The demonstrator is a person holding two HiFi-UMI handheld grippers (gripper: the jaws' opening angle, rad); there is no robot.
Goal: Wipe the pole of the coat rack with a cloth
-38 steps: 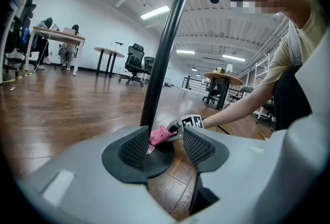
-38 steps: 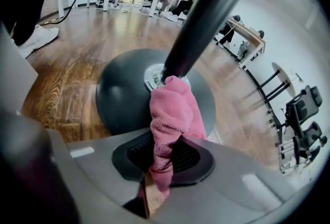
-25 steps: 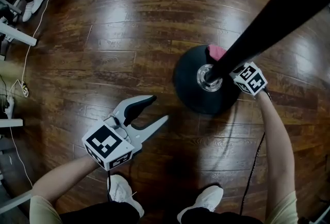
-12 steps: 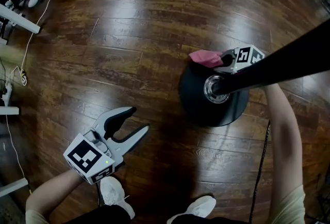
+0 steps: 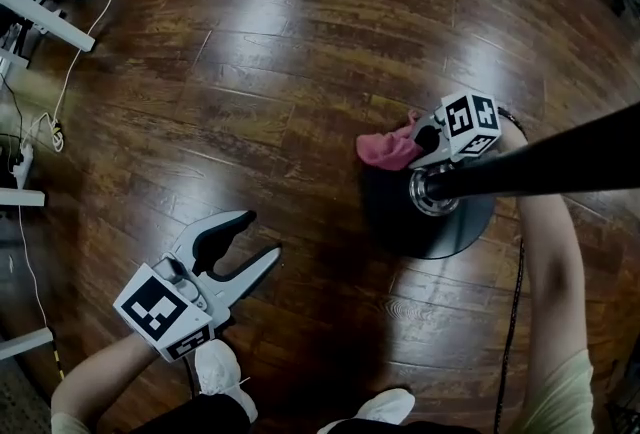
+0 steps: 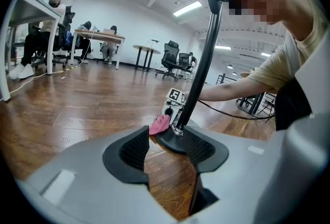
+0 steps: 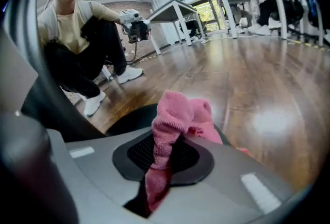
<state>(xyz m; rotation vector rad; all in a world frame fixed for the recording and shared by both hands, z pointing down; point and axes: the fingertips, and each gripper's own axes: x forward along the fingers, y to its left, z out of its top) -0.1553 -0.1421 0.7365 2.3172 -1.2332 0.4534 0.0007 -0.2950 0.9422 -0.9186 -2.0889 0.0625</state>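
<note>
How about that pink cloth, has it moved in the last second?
Yes. Gripped by the right gripper, the pink cloth swung leftward round the black base's far edge.

The wooden floor [image 5: 300,72] lies bare across the middle and far side, so there is free passage there. The left gripper [image 5: 262,234] hangs over it, jaws apart with nothing between them. On the right, the black pole [image 5: 560,167] slants above its round base [image 5: 430,232]. The right gripper [image 5: 428,137], jaws closed on the pink cloth [image 5: 385,150], crowds the pole's foot. White desk legs [image 5: 45,17] and cables [image 5: 52,122] line the far left, and shoes [image 5: 225,377] sit near.
</note>
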